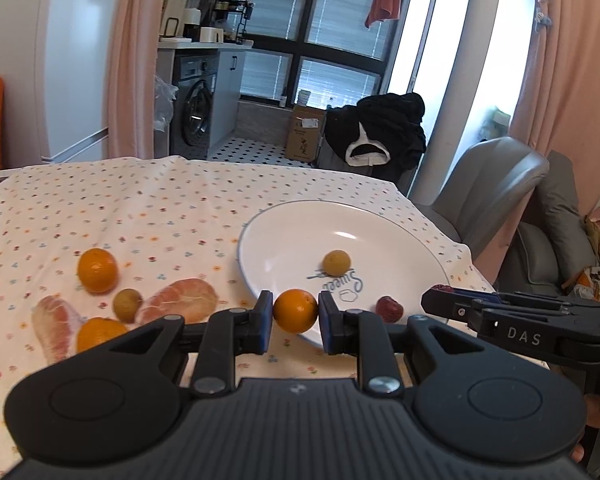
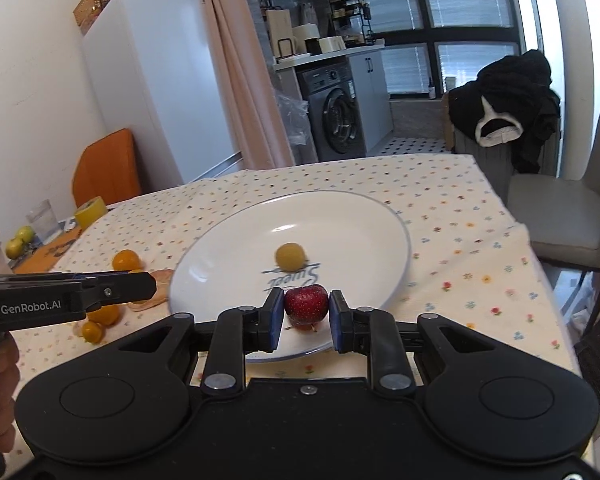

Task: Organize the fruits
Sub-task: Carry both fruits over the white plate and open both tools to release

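Note:
In the left wrist view my left gripper [image 1: 295,316] is shut on a small orange [image 1: 295,311], held just above the near rim of the white plate [image 1: 284,220]. On the plate lie a round yellow-green fruit [image 1: 337,262] and a dark red fruit [image 1: 389,309]. My right gripper [image 1: 430,298] reaches in from the right, with a bit of red showing between its fingers. In the right wrist view my right gripper [image 2: 306,312] is shut on a red fruit [image 2: 306,303], low over the plate's [image 2: 340,216] near edge. The left gripper [image 2: 150,284] comes in from the left.
On the flowered cloth [image 1: 140,208] left of the plate lie two more oranges [image 1: 97,270], a small brownish fruit [image 1: 127,303] and two peeled pomelo segments [image 1: 180,300]. Green apples [image 2: 20,240], a glass and a yellow tape roll [image 2: 91,211] stand far left. A grey chair [image 2: 564,216] sits to the right.

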`<state>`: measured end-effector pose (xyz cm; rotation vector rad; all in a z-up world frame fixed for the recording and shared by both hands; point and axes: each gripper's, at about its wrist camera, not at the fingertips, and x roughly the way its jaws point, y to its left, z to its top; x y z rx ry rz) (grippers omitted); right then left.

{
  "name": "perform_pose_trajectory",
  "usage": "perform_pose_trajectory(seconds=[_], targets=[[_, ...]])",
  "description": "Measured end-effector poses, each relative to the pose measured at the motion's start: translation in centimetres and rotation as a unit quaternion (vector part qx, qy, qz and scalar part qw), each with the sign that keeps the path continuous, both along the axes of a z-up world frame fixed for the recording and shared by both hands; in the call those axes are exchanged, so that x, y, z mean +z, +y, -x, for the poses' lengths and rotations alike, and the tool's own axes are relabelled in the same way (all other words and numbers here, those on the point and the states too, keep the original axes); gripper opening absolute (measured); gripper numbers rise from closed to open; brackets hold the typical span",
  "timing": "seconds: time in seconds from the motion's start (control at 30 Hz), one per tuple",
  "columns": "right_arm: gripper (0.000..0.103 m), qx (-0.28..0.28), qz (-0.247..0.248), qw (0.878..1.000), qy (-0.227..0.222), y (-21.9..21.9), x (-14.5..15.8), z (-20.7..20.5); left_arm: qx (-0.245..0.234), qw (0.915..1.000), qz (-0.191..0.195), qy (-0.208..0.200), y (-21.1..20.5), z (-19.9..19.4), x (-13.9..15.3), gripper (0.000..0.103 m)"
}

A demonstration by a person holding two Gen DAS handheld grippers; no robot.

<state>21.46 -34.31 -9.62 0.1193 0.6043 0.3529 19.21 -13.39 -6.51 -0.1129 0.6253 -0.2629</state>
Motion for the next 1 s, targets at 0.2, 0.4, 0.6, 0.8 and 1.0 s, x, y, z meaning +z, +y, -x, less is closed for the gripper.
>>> perform_pose_trajectory(seconds=[0.2, 0.4, 0.6, 0.8, 1.0], targets=[[0.022, -0.007, -0.002, 1.0, -0.001, -0.7, -0.1, -0.3, -0.003, 0.9999, 0.003, 0.01, -1.1, -1.2, -0.4, 0.022], [0.022, -0.008, -0.006, 1.0, 0.004, -0.8, -0.4, -0.6, -0.008, 0.9998, -0.009, 0.015, -1.9, -1.7, -1.0, 0.025], [0.023, -0.002, -0.009, 1.0, 0.005, -0.3, -0.6, -0.8, 0.01, 0.9996, -0.021, 0.019, -0.9, -1.5, -1.1, 0.026], [0.023, -0.002, -0.005, 1.0, 0.001, 0.1, -0.5, -0.8, 0.027, 0.9992, -0.02, 0.019, 0.3, -1.0, -0.7, 0.033], [0.028, -0.009, -0.002, 1.0, 0.0, 0.4, -0.6, -1.0, 0.043, 0.9987, -0.021, 0.015, 1.3, -0.3, -0.2, 0.047]])
